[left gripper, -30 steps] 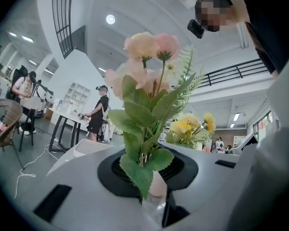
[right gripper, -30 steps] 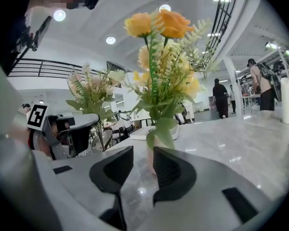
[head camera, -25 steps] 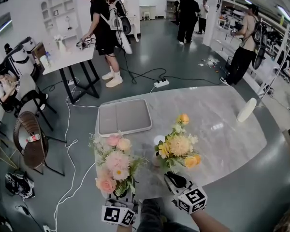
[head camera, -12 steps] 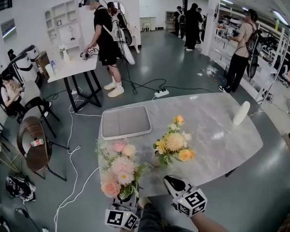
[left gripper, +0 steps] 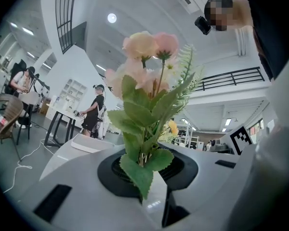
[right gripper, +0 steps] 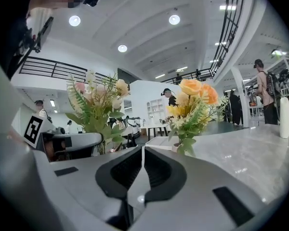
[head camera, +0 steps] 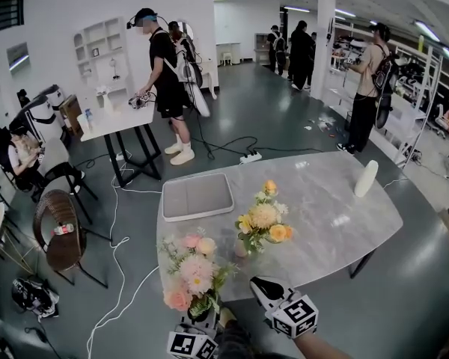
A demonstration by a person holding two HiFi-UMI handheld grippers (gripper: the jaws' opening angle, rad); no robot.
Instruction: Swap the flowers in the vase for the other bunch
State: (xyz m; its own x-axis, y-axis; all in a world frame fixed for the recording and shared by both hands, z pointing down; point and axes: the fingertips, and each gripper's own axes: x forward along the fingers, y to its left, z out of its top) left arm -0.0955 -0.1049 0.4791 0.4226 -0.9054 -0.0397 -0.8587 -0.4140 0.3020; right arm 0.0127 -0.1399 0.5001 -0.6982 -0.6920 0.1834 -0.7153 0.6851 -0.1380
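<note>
The pink and peach bunch (head camera: 193, 271) stands upright over the table's near edge, my left gripper (head camera: 198, 327) shut on its stems. In the left gripper view the green stems and leaves (left gripper: 143, 150) rise from between the jaws. The yellow and orange bunch (head camera: 262, 219) sits in a small pale vase (head camera: 242, 247) in the middle of the marble table (head camera: 337, 223). My right gripper (head camera: 266, 290) hangs in front of that vase, apart from it, shut and holding nothing. Its own view shows the pads together, with the yellow bunch (right gripper: 192, 105) ahead and the pink bunch (right gripper: 98, 105) to the left.
A grey flat tray (head camera: 198, 195) lies at the table's far left and a white cylinder (head camera: 366, 178) near its far right edge. Several people stand beyond the table. A white desk (head camera: 120, 118), a wicker chair (head camera: 60, 230) and floor cables are at left.
Both grippers have drawn back toward the table's near edge, the pink bunch travelling with the left one. The gap between the right gripper and the vase has grown. The yellow bunch stays put.
</note>
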